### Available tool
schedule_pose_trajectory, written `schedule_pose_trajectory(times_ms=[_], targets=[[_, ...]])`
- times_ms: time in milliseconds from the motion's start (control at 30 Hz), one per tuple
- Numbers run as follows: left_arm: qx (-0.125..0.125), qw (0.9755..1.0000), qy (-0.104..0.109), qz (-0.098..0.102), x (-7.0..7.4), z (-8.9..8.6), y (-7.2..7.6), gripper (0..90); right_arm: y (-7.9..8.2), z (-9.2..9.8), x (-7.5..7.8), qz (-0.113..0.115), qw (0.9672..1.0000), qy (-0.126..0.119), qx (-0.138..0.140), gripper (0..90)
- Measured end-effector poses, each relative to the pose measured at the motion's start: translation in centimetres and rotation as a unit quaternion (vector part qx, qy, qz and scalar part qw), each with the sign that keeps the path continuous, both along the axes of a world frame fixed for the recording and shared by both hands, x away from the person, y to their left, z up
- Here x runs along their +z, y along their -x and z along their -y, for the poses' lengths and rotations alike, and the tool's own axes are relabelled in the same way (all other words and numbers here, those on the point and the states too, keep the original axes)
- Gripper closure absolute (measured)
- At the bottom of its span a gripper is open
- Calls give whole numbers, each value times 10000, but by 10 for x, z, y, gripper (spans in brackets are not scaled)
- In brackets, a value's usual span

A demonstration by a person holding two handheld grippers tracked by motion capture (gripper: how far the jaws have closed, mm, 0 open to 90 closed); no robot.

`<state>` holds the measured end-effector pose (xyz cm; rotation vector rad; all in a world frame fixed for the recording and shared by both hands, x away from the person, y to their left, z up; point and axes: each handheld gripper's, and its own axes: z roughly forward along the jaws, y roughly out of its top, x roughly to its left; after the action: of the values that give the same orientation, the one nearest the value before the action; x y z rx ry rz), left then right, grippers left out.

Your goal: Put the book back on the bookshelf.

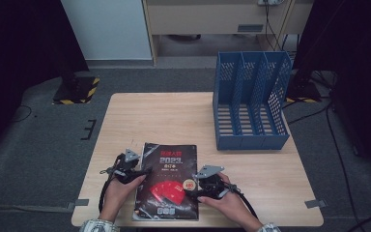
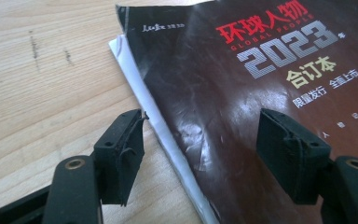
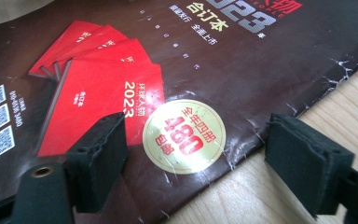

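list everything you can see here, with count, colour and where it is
magazine: one, dark brown cover with red cards and a round cream sticker, flat at the near edge of the table between the two hands
file rack: one, blue, three slots, standing at the far right of the table
table: one, light wood, middle of the high view
floor: grey carpet around the table
left hand-held gripper: one, black, jaws open astride the magazine's left edge, one over the table and one over the cover
right hand-held gripper: one, black, jaws open astride the magazine's right edge near the sticker
hands: two, entering from the bottom of the high view, each holding a gripper
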<state>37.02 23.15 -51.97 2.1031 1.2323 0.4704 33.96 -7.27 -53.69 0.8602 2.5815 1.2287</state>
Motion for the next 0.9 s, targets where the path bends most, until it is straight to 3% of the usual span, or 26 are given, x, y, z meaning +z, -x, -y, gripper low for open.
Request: schedule_pose_trajectory(times_ms=[333, 500, 600, 900], targets=[[-64, 9999, 75, -30, -3, 6, -6, 317, 1, -3, 0, 51, 10000, 76, -15, 193], [-89, 9997, 226, 60, 2, 6, -3, 327, 1, -3, 0, 57, 10000, 77, -25, 193], [-135, 9987, 491, 13, 4, 5, -1, 343, 1, -3, 0, 55, 10000, 80, -17, 193], [-425, 9975, 553, -102, 7, 11, 5, 412, 1, -3, 0, 43, 10000, 70, -27, 193]])
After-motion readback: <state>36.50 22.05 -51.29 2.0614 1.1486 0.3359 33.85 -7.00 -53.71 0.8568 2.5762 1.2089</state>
